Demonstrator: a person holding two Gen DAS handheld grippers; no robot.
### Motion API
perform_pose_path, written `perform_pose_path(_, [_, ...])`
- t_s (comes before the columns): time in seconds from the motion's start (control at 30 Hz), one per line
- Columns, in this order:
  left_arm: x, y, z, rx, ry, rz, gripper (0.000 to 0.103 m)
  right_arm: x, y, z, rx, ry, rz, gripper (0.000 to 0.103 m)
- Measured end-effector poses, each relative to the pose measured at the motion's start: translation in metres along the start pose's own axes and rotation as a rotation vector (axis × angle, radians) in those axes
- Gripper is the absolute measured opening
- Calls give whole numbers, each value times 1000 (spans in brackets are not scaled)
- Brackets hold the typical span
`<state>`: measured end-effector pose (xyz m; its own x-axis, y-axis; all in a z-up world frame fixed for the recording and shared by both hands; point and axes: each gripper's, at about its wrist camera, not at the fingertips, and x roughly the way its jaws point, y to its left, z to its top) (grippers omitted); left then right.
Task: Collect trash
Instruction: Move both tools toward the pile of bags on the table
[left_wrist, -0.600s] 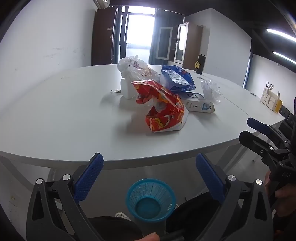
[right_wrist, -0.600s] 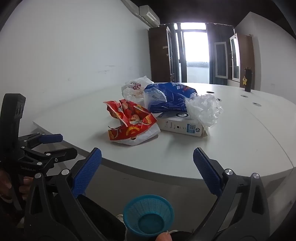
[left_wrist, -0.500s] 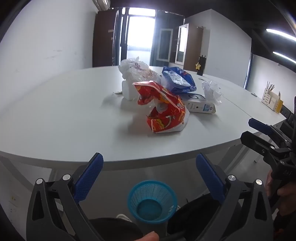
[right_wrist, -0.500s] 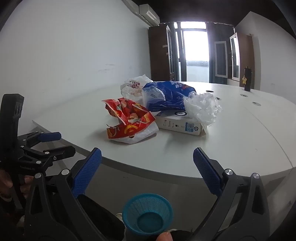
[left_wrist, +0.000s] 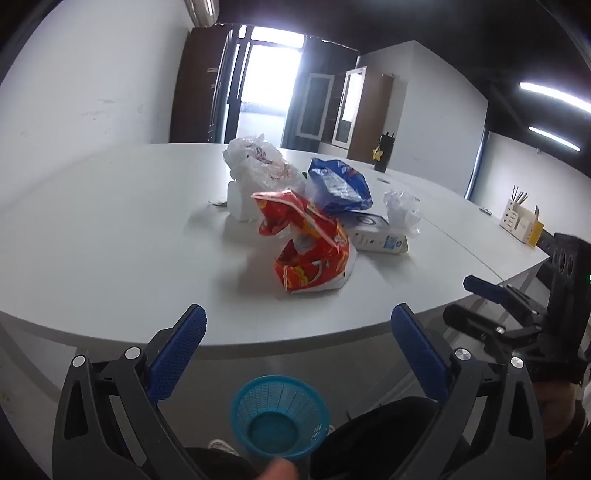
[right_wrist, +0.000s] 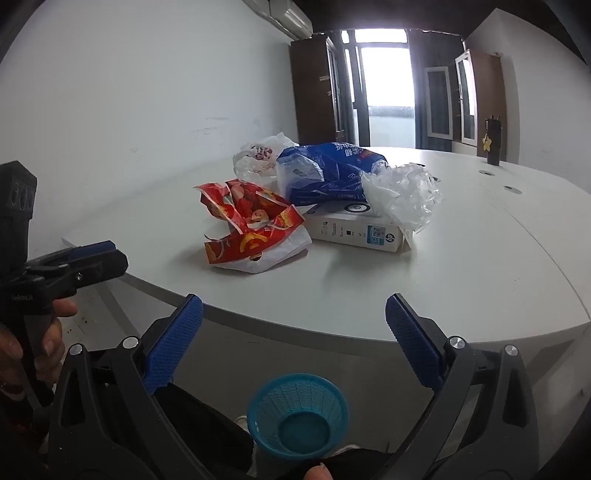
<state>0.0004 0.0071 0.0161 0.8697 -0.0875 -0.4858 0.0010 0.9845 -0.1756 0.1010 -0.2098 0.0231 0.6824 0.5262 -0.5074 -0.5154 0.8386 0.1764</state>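
A heap of trash lies on the white table: a red snack bag, a blue bag, a white box, a crumpled clear plastic and a white plastic bag. My left gripper is open and empty, short of the table edge, facing the red bag. My right gripper is open and empty, also short of the edge. A blue mesh basket stands on the floor below.
Each gripper shows in the other's view: the right one at the right, the left one at the left. A desk organiser stands on the far right of the table. A dark bottle stands at the back.
Both grippers have moved a little closer to the table and the trash heap. Their jaws stay open. The trash has not moved.
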Motion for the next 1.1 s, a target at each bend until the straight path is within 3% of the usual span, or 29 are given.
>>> perform_pose_path(0.13, [2,-3,6,17,2,5,97,-5,-5,2,36,-30,-29,95])
perform_pose_path(0.2, [3,-2,4,12,11,18,97,-9,-9,6,70,-35,-2,95])
perform_pose_path(0.57, [0,-7,0,69,23,-15,97,-5,-5,6,28,13,-21,95])
perform_pose_path(1.1, [4,-1,-4,25,42,-20,97,2,-5,3,37,53,-16,95])
